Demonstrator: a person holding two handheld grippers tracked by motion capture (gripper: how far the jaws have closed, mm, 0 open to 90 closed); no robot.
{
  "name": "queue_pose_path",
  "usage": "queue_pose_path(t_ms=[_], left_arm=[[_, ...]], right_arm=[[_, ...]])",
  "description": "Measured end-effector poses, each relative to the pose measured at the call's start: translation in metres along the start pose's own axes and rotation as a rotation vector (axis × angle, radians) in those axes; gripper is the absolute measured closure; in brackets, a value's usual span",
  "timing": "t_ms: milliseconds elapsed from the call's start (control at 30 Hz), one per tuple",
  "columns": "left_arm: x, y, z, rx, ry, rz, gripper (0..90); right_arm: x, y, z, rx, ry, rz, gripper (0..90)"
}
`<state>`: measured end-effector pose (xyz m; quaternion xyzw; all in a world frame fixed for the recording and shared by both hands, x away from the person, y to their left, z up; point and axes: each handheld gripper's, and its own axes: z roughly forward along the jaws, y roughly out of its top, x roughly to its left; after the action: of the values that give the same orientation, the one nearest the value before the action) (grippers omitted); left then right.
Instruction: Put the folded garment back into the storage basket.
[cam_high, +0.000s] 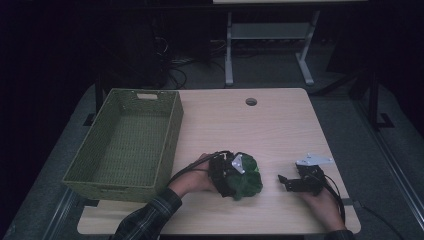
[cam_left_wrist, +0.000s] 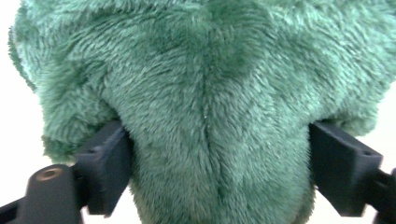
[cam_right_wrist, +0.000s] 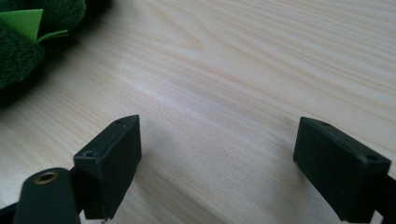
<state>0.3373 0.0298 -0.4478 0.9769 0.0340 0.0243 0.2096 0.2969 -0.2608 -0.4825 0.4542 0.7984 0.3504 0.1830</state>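
Observation:
A green plush toy (cam_high: 248, 181) lies on the wooden table (cam_high: 250, 130) near its front edge. My left gripper (cam_high: 231, 176) comes at it from the left, with a grey plate on top, and its tips are buried in the fur. In the left gripper view the plush toy (cam_left_wrist: 210, 93) bulges wide above my left gripper (cam_left_wrist: 217, 170) and narrows between the two black pads, which press into its sides. My right gripper (cam_high: 286, 181) rests low over the table to the right of the toy, jaws pointing left. In its own view my right gripper (cam_right_wrist: 217, 156) stands open over bare wood, with the plush toy (cam_right_wrist: 23, 42) at the upper left.
A green woven basket (cam_high: 170, 135) with nothing in it stands on the left part of the table. A round cable hole (cam_high: 251, 101) sits near the far edge. Desk legs and cables stand on the dark floor behind.

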Motion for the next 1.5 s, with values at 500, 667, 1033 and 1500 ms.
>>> queue_pose_path(t_ms=[500,667,1033,1500], left_arm=[[0.004,0.004,-0.008,0.014,-0.011,-0.038,70.8],[0.011,0.0,-0.012,-0.011,-0.045,-0.088,73.5],[0.018,-0.001,-0.038,-0.026,-0.022,-0.148,74.5],[0.03,-0.002,-0.104,-0.079,0.01,-0.238,74.1]], right_arm=[[0.0,0.0,0.0,-0.005,-0.005,0.007,17.3],[0.0,0.0,0.0,-0.005,-0.005,0.006,17.1],[0.0,0.0,0.0,-0.003,-0.001,0.002,15.5],[0.0,0.0,0.0,0.002,0.003,-0.003,14.1]])
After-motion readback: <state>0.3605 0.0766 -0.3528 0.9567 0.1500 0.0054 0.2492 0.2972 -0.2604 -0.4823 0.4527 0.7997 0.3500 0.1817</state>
